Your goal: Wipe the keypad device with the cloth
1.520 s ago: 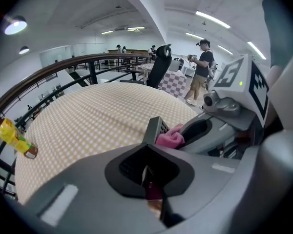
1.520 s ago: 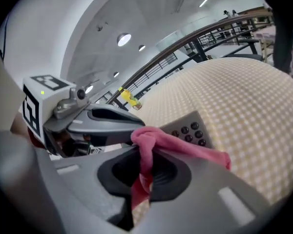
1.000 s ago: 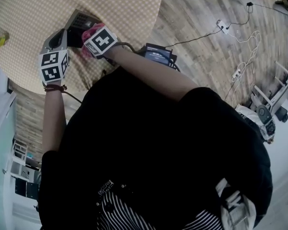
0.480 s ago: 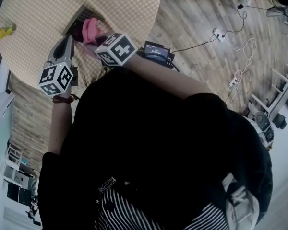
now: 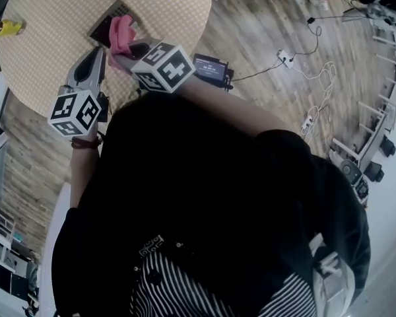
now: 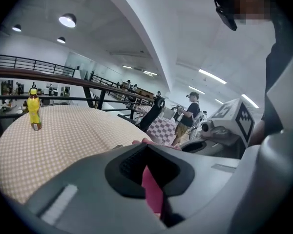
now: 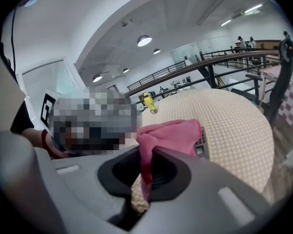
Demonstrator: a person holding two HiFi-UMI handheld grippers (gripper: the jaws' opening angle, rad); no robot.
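Observation:
The dark keypad device (image 5: 104,24) lies flat on the round checkered table (image 5: 49,58); its keys show past the cloth in the right gripper view (image 7: 201,141). My right gripper (image 5: 127,50) is shut on the pink cloth (image 5: 121,32), which bunches over the device's near end. In its own view the cloth (image 7: 168,135) runs down through the right gripper's closed jaws (image 7: 145,172). My left gripper (image 5: 96,53) hovers just left of the device, apart from it, its jaws together. A pink sliver shows in the left gripper's slit (image 6: 154,189).
A yellow bottle (image 5: 6,27) stands at the table's far left edge, also seen as the bottle (image 6: 34,113) in the left gripper view. A black box (image 5: 210,68) sits by the person's right arm. Cables and a power strip (image 5: 287,58) lie on the wooden floor.
Both grippers have drawn back from the keypad device toward the table's near edge. The right one kept the pink cloth, now bunched at the device's near end.

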